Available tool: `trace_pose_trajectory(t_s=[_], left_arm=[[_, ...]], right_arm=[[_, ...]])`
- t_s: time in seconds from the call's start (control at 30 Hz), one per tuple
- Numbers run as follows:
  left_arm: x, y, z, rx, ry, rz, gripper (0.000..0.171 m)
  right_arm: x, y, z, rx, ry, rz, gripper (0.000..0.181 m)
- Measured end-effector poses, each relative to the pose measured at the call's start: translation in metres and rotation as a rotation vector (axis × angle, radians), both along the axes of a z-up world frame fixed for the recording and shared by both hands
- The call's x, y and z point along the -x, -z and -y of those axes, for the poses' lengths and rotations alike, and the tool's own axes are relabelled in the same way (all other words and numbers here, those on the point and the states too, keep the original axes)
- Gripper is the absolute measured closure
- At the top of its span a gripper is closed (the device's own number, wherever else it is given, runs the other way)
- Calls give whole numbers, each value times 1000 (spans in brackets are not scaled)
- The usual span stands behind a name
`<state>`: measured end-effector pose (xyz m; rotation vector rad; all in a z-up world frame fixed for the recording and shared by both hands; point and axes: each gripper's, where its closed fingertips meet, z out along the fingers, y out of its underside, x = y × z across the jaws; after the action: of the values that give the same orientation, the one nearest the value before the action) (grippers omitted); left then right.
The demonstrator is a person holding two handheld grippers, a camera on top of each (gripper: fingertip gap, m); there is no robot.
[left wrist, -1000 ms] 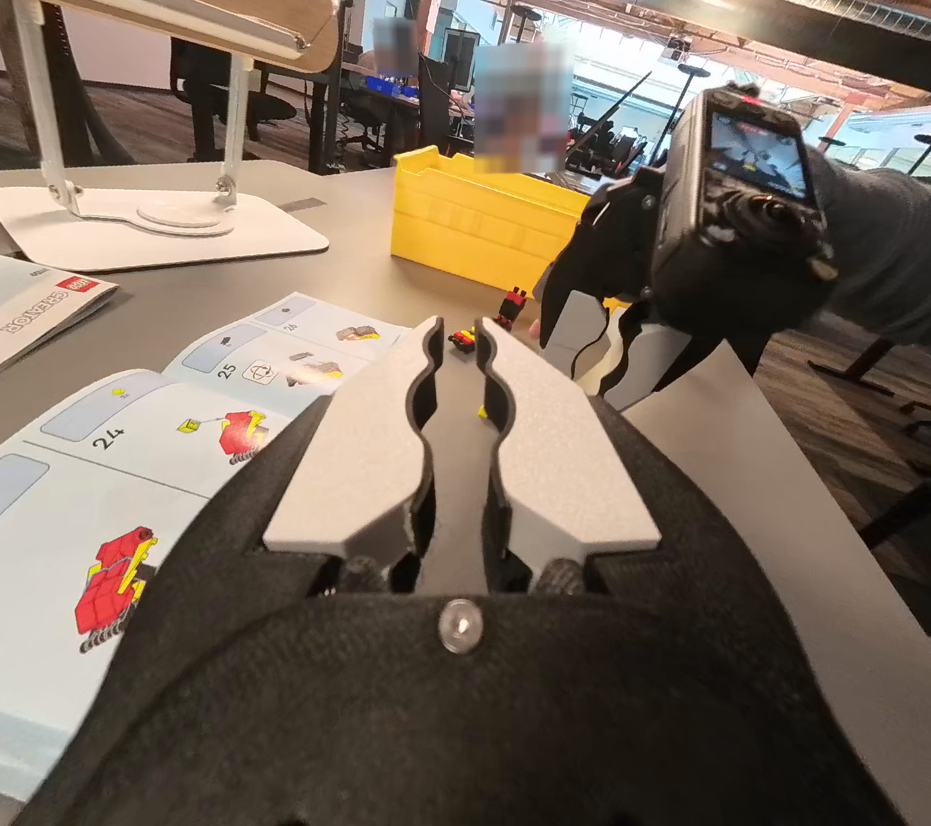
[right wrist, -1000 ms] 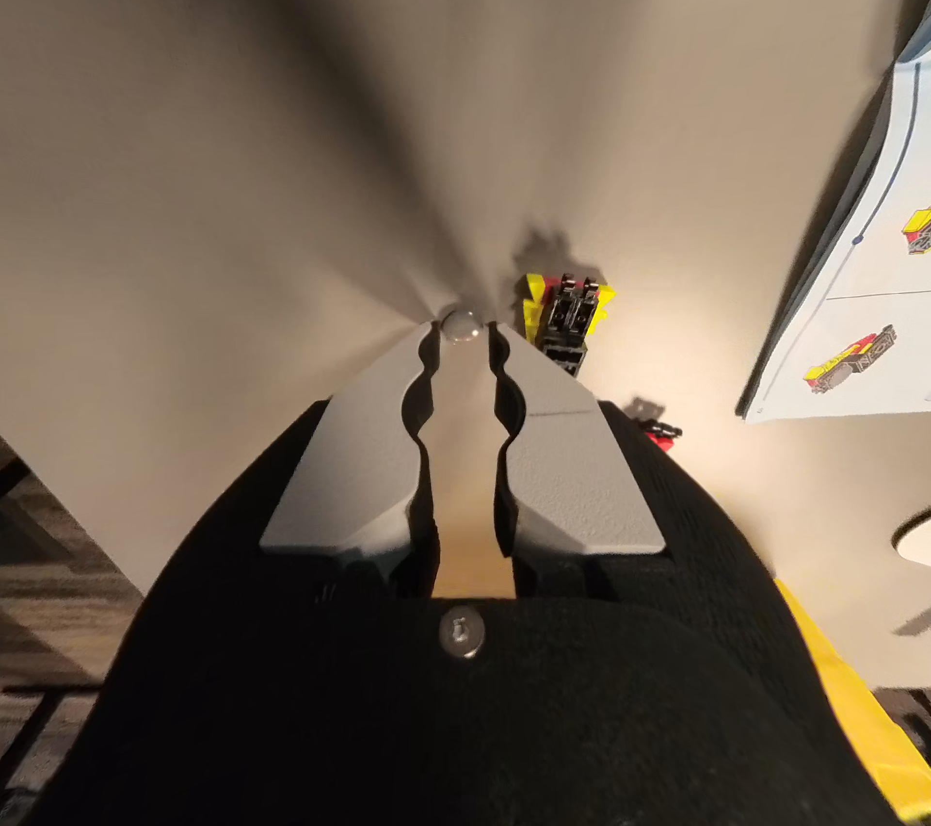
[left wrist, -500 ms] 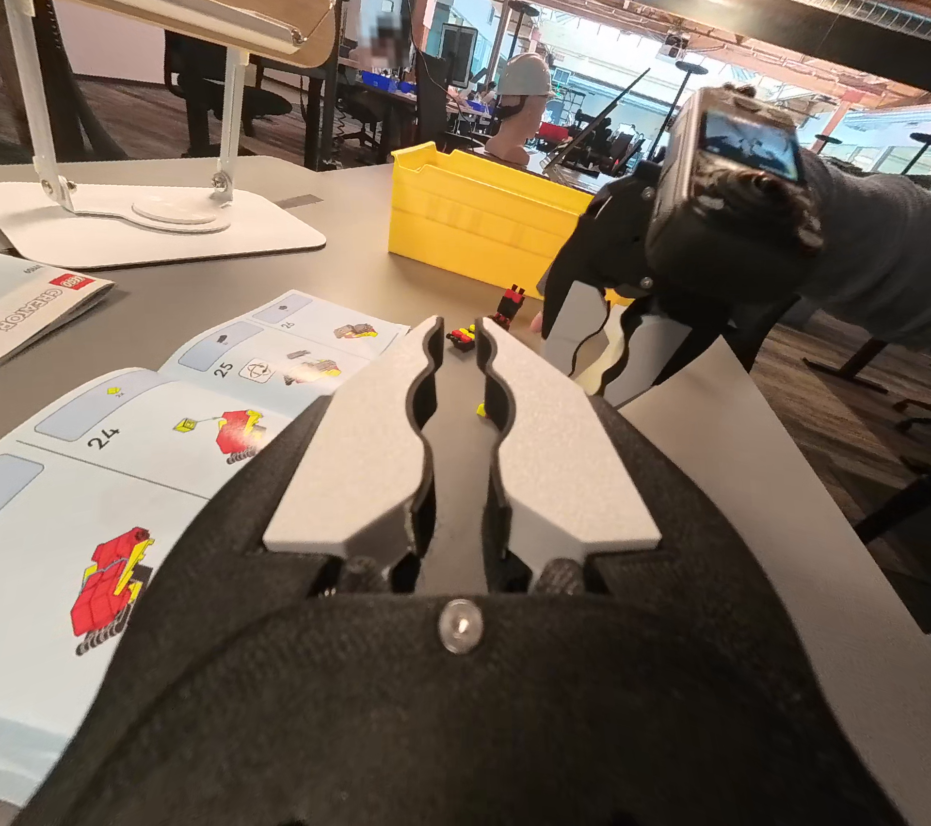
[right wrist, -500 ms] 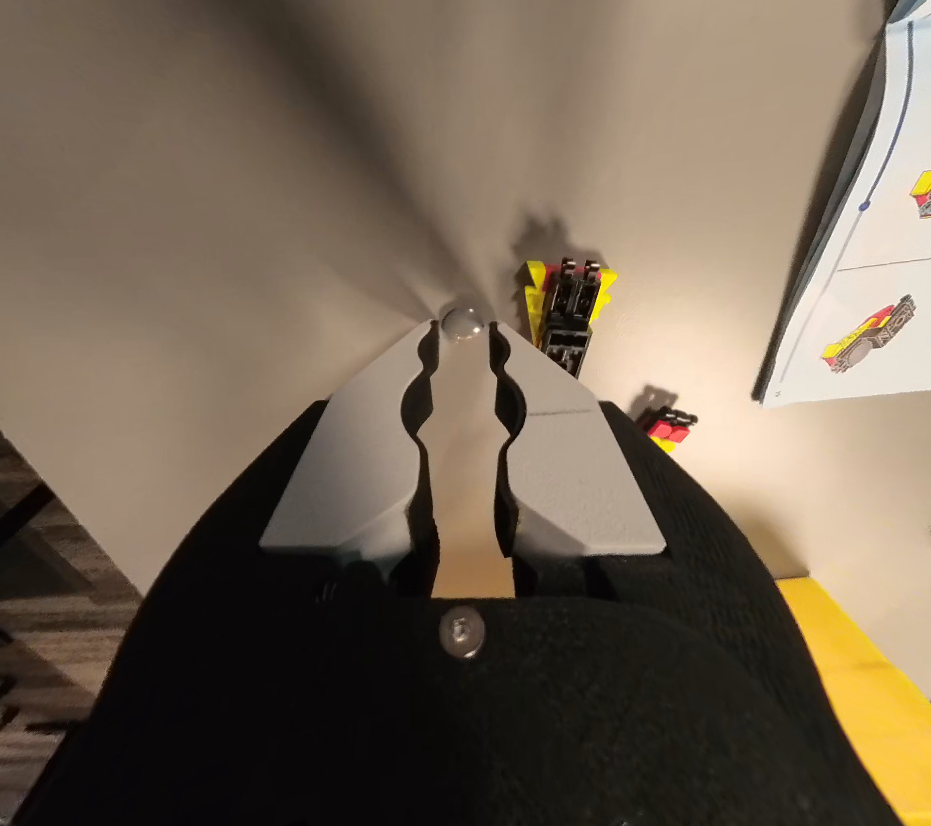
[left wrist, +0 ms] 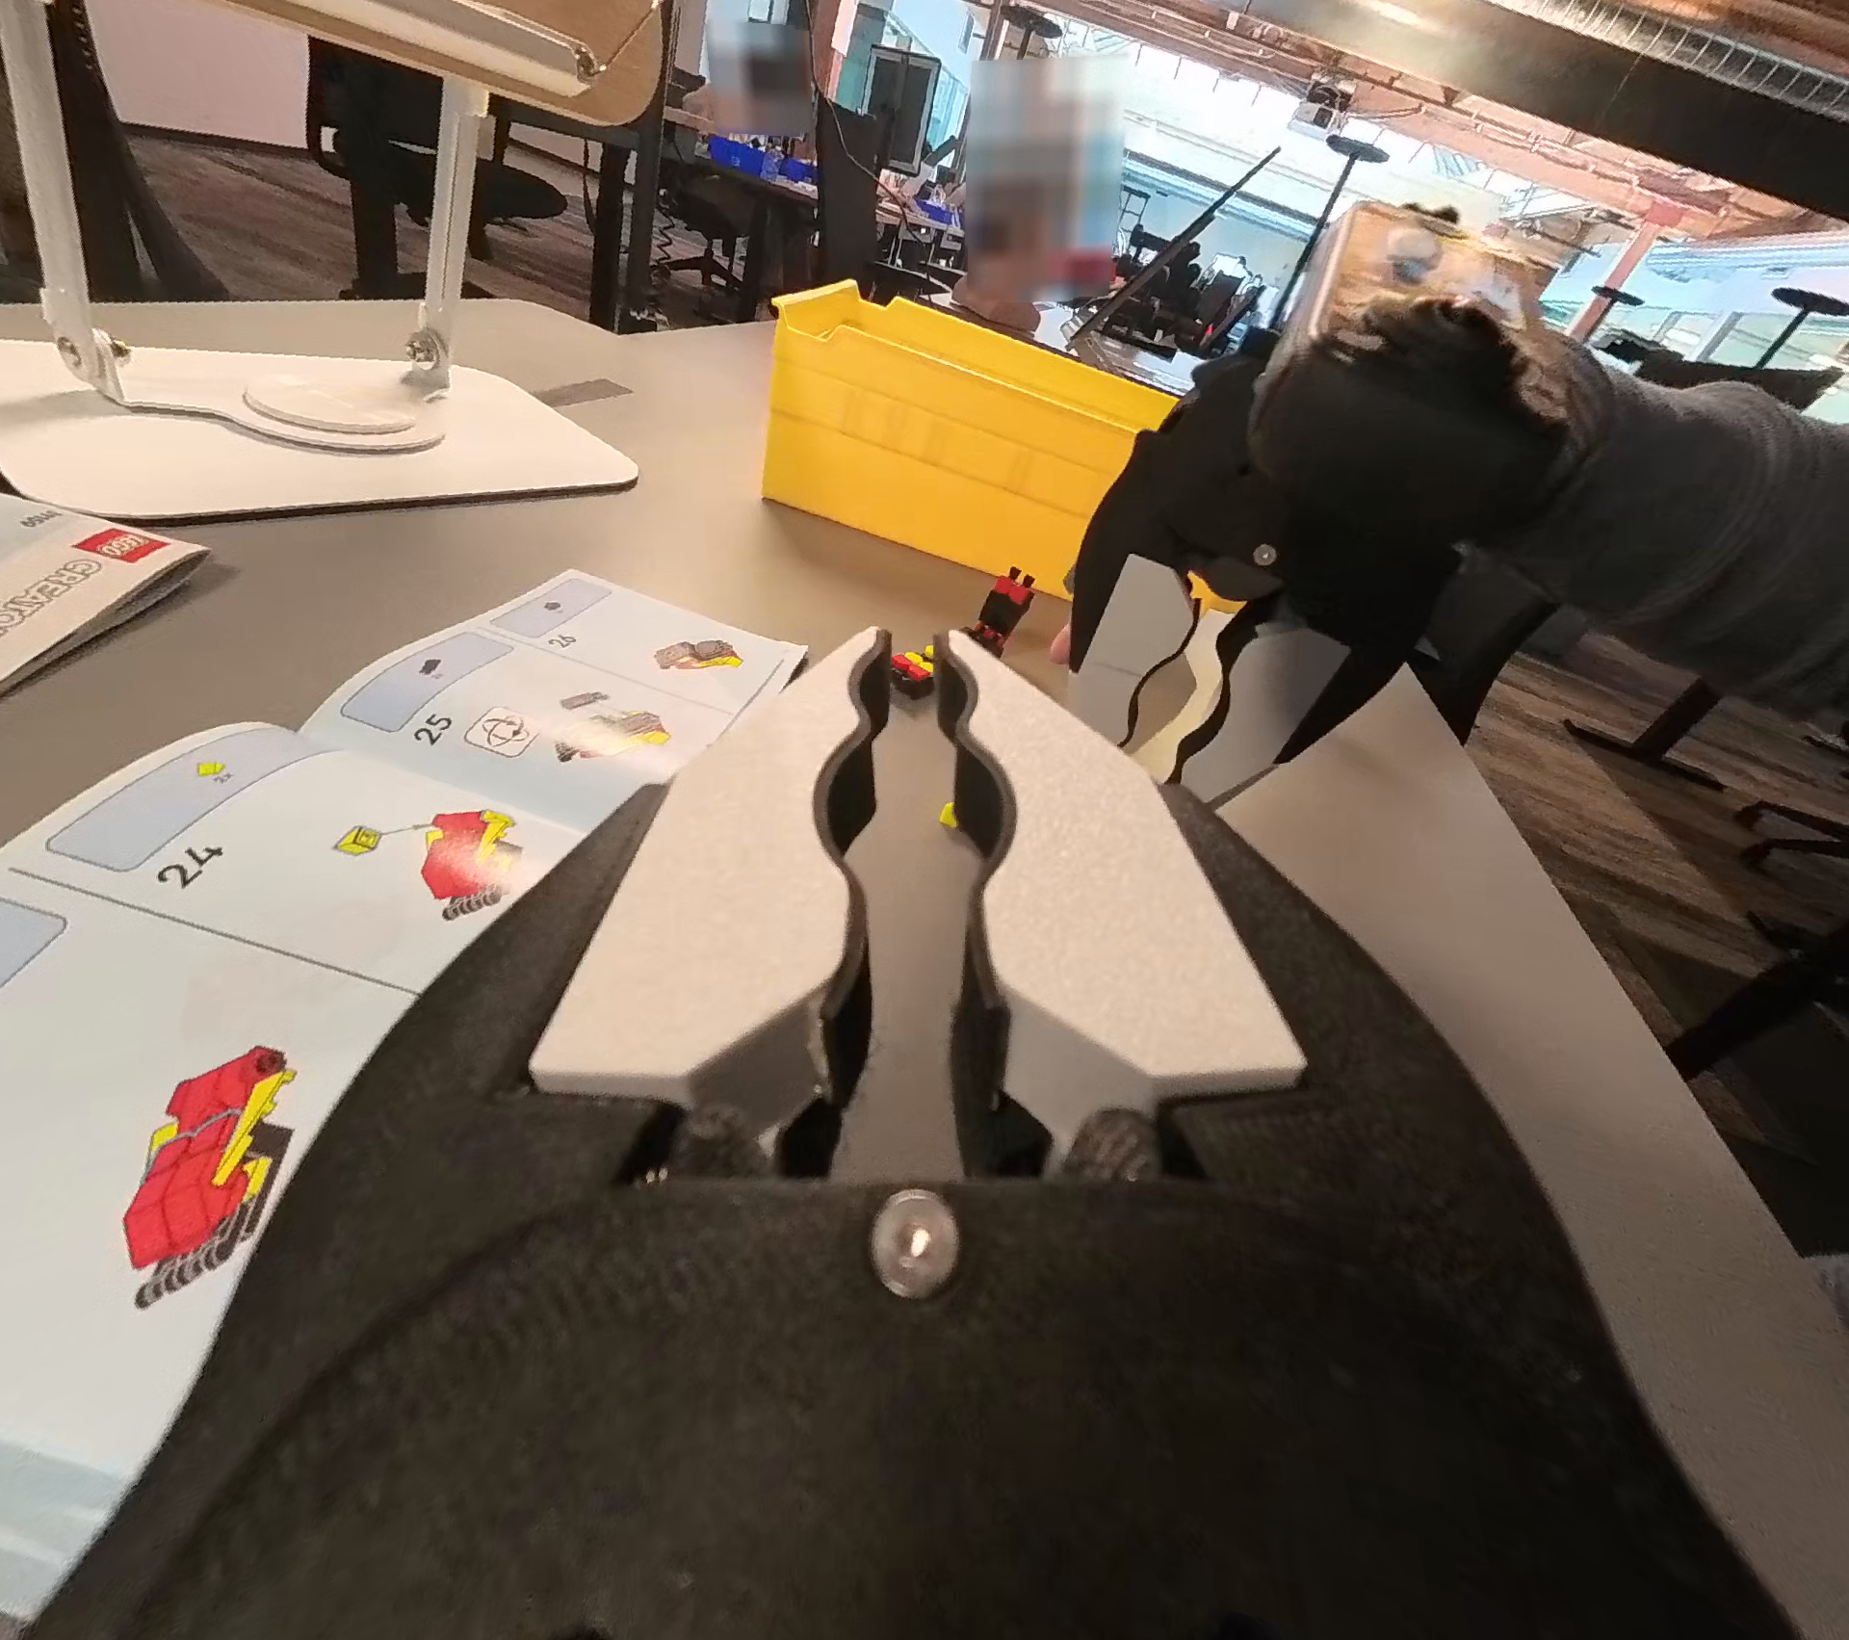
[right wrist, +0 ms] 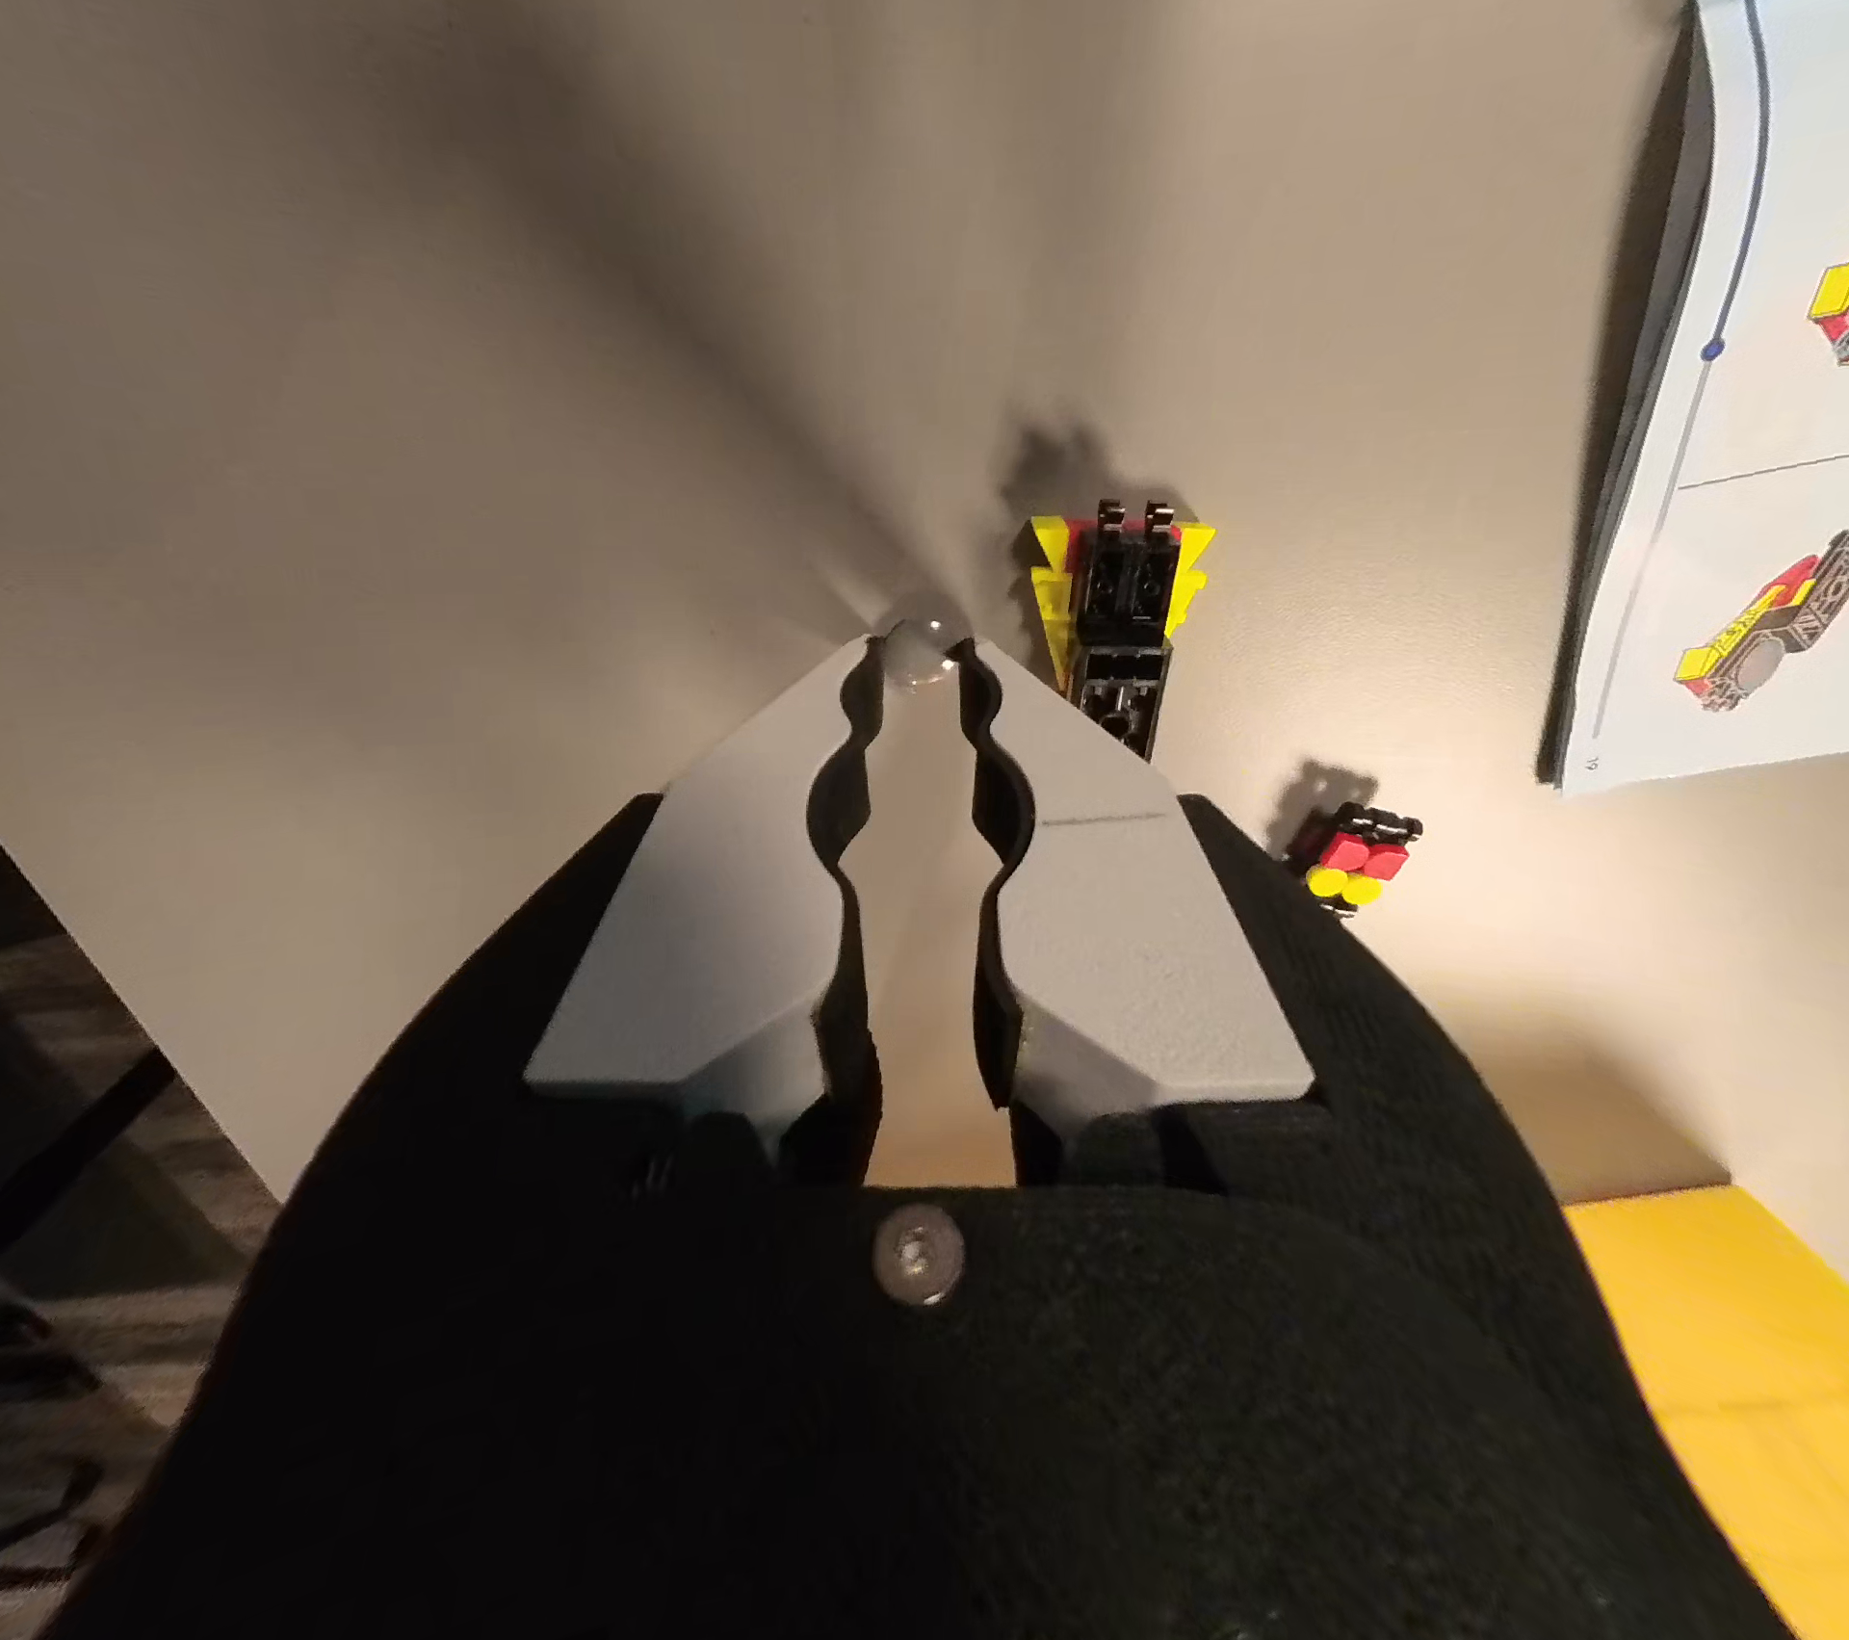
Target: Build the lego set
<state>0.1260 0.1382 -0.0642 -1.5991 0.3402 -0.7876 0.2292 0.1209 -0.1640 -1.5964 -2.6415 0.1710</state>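
Grey round stud [right wrist: 915, 671] pinched at right gripper [right wrist: 915, 676] jaws' tips beside black-yellow model [right wrist: 1121, 621] | left gripper [left wrist: 910, 671] jaws narrowly parted, empty | risk: stud could be squeezed out.

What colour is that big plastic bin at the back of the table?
The bin is bright yellow, seen best in the left wrist view.
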Motion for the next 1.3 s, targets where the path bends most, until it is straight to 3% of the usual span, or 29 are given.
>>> trace_pose_trajectory(t_s=[0.13, 0.4, 1.3], left_arm=[[1, 0, 0, 1, -1, 8, 165], [0, 0, 0, 0, 3, 4, 166], [-1, 0, 1, 1, 12, -2, 167]], right_arm=[[3, -1, 1, -1, -41, -10, 169], [29, -33, -14, -42, -103, -159, 169], [31, -15, -24, -81, -191, -84, 169]])
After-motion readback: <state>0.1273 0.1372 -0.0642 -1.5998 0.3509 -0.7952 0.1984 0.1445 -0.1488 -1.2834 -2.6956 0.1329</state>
